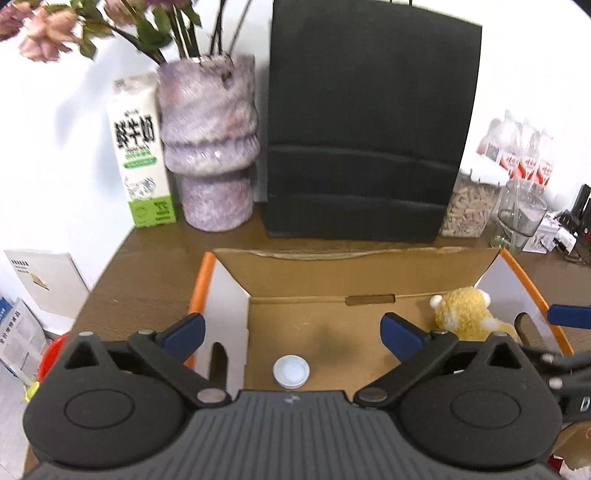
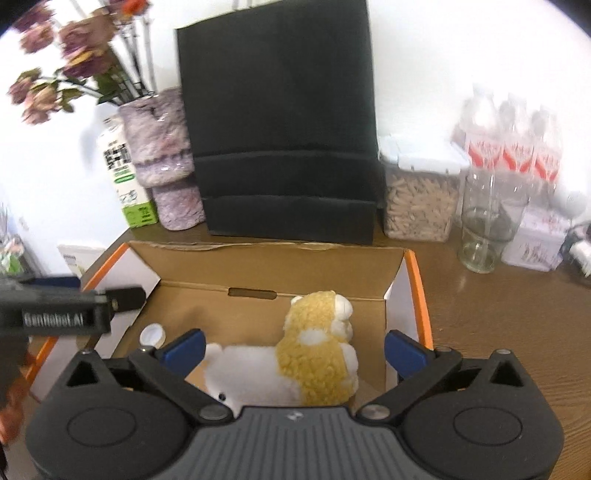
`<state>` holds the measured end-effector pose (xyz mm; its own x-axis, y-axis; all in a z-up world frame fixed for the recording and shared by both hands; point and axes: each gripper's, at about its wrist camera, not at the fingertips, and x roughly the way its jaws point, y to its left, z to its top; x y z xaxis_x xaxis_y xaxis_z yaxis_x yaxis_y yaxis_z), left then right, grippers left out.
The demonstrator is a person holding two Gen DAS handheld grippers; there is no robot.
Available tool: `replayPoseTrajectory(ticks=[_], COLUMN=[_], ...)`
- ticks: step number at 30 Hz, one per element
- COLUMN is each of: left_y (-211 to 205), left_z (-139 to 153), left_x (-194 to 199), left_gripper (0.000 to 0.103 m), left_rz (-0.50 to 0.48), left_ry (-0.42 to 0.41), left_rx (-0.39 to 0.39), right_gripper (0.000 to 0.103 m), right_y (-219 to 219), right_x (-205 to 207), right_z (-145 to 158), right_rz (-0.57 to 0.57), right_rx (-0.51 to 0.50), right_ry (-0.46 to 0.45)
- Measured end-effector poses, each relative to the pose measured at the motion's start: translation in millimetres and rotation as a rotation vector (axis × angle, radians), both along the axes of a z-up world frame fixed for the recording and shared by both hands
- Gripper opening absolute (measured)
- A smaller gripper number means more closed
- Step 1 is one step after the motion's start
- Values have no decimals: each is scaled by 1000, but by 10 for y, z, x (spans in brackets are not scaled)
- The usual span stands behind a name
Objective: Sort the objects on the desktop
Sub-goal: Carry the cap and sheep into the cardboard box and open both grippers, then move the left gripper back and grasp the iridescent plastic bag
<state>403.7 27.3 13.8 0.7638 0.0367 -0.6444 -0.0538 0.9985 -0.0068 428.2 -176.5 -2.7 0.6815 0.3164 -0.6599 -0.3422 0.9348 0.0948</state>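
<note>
1. Brown wood-grain desk (image 2: 498,332) against a white wall; both views look down at an angle into an open cardboard box (image 1: 306,269) w/ orange edges, mid-frame.
2. Behind the box, upper centre: tall black paper bag (image 1: 365,122). Left of it a mottled purple vase (image 1: 210,147) w/ dried pinkish flowers (image 1: 48,33), then a milk carton (image 1: 138,155), white and green, at far left.
3. Right of the bag: clear lidded container (image 2: 419,195) of pale pellets, an empty glass (image 2: 484,225), and red-labelled water bottles (image 2: 513,144) at the back, upper right.
4. Left gripper (image 1: 291,332): jaws spread wide, nothing between the pads. Below the gap, lower centre of the left wrist view, a small white bottle cap (image 1: 291,371) lies open side up on the box floor.
5. Right gripper (image 2: 293,349): jaws also spread wide. Yellow-and-white plush toy (image 2: 317,350) sits on the box floor between the blue fingertips; pads appear clear of it, not pinching.
6. In the left view the toy shows at the box's right side, cap well apart from it, nearer the box's left wall.
7. Left gripper's dark body also pokes into the right view at mid-left, above the cap.
</note>
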Motion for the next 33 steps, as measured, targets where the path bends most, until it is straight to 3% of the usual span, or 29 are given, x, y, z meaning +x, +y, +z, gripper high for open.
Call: replayPoseTrajectory(ticks=[11, 19, 33], left_y=[-6, -61, -118], left_z=[325, 505, 448], left_x=[-584, -1276, -2562], left_gripper=[103, 103, 103], left_rz=[-18, -26, -54], left_ry=[-76, -165, -223], left_rx=[-3, 13, 8], right_gripper=[103, 103, 103], right_y=[-88, -312, -598], right_x=[-618, -1223, -2446], right_z=[329, 547, 419], right_rz=[26, 26, 49], right_rx=[-32, -6, 9], right_ry=[-72, -135, -153])
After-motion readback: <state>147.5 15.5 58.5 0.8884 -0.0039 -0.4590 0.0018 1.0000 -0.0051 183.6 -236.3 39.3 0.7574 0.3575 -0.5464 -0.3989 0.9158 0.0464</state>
